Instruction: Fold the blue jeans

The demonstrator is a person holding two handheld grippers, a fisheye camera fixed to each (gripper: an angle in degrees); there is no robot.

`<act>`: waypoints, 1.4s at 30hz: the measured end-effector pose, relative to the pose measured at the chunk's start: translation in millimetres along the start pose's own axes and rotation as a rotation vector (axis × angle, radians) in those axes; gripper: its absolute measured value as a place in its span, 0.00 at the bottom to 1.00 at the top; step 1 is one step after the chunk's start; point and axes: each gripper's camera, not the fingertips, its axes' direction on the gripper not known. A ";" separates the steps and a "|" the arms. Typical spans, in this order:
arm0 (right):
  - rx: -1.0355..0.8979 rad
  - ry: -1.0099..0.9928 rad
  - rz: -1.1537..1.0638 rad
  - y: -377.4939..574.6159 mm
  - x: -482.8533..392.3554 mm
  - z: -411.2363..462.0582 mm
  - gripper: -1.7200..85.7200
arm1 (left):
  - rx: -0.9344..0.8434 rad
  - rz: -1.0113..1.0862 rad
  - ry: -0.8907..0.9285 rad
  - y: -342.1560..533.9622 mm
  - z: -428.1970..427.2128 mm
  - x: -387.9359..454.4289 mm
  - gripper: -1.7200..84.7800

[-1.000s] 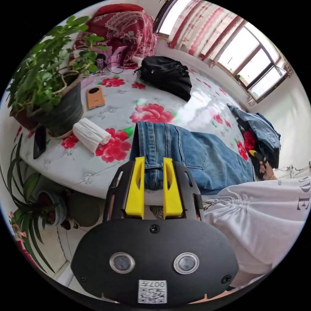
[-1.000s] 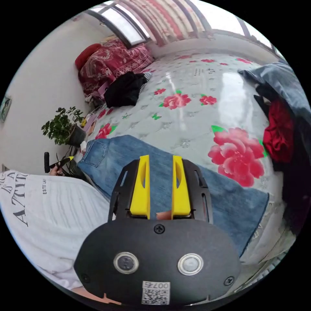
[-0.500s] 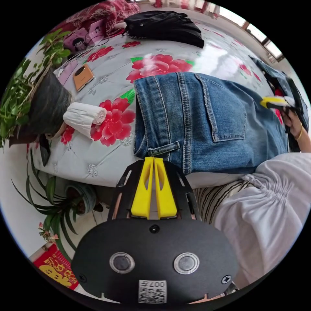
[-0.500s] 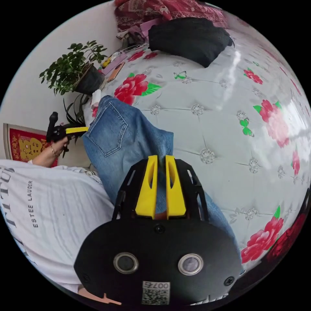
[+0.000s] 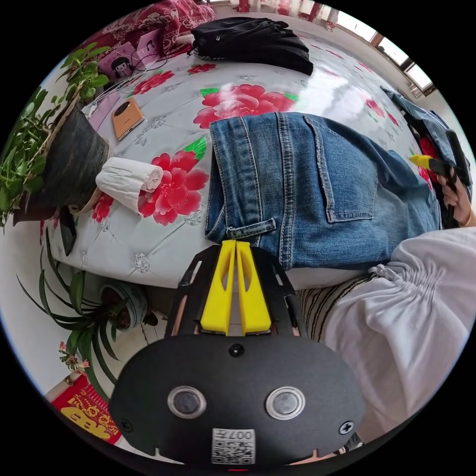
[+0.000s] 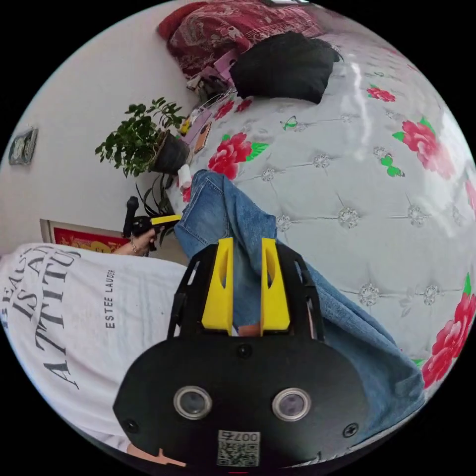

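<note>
In the left gripper view, a potted plant (image 5: 54,148) stands at the bed's edge, with a white roll (image 5: 128,179) and an orange phone (image 5: 127,118) beside it on the floral bed (image 5: 163,248). The blue jeans (image 5: 307,188) lie on the bed along its near edge, waistband toward the roll. The left tongs (image 5: 235,244) are pressed together, tips just at the waistband, pinching nothing that can be seen. A black bag (image 5: 253,39) lies farther off. In the right gripper view, the right tongs (image 6: 246,244) are spread, with jeans fabric between the jaws.
</note>
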 end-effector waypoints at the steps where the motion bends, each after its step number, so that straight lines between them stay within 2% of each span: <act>1: 0.020 -0.020 0.067 -10.9 19.2 -7.4 0.09 | 0.002 -0.001 -0.002 0.6 -0.1 0.5 0.01; 3: -0.005 -0.042 0.171 -28.4 48.4 -6.2 0.09 | 0.007 -0.001 -0.007 1.7 -0.3 1.3 0.01; 5: -0.078 -0.146 0.249 -45.3 74.1 9.4 0.09 | 0.011 -0.001 -0.012 3.3 -0.8 2.0 0.01; 7: -0.190 -0.404 0.322 -61.9 93.0 44.3 0.07 | 0.008 -0.003 -0.012 4.1 -1.8 1.6 0.01; 8: -0.215 -0.427 0.330 -65.3 94.6 51.3 0.07 | 0.006 -0.008 -0.010 4.7 -2.9 0.7 0.01; 9: -0.242 -0.411 0.332 -72.3 96.6 56.8 0.05 | 0.004 -0.013 -0.007 5.1 -3.7 -0.2 0.01; 11: -0.138 -0.373 0.302 -83.9 100.0 33.6 0.04 | -0.005 -0.033 -0.004 7.6 -12.2 -5.3 0.01; 13: 0.126 -0.346 0.236 -89.6 100.4 -27.6 0.03 | 0.027 -0.038 -0.037 11.9 -28.2 -9.0 0.01; 16: 0.348 -0.303 0.208 -87.6 103.3 -86.0 0.03 | 0.092 -0.100 -0.092 15.7 -57.0 -23.9 0.01; 18: 0.330 -0.194 0.204 -89.5 102.1 -92.4 0.04 | 0.141 -0.174 -0.082 15.6 -68.5 -38.5 0.01; 20: 0.261 -0.125 0.173 -87.2 94.7 -78.1 0.06 | 0.186 -0.263 0.054 16.8 -70.2 -57.2 0.01; 23: 0.081 -0.055 0.113 -70.1 79.0 -23.3 0.09 | 0.184 -0.337 0.210 28.8 -57.8 -67.0 0.05; 28: -0.113 0.056 0.061 -27.9 62.5 76.8 0.11 | 0.138 -0.326 0.319 49.3 -37.1 -63.1 0.13; 30: -0.097 0.126 0.042 -18.8 59.0 89.6 0.11 | 0.104 -0.319 0.334 47.8 -27.6 -60.9 0.12; 33: -0.089 0.123 0.049 -15.3 55.0 86.8 0.11 | 0.054 -0.272 0.313 39.2 -27.8 -56.7 0.06; 36: -0.017 0.181 -0.095 2.4 16.2 65.6 0.11 | 0.085 -0.194 0.285 36.7 -60.5 -51.1 0.04; 39: -0.045 0.189 -0.297 34.6 -32.6 66.3 0.12 | 0.214 -0.121 0.318 41.5 -112.2 -48.9 0.03; 42: -0.125 0.146 -0.450 68.0 -70.9 94.8 0.12 | 0.333 -0.098 0.464 32.4 -148.6 -61.3 0.03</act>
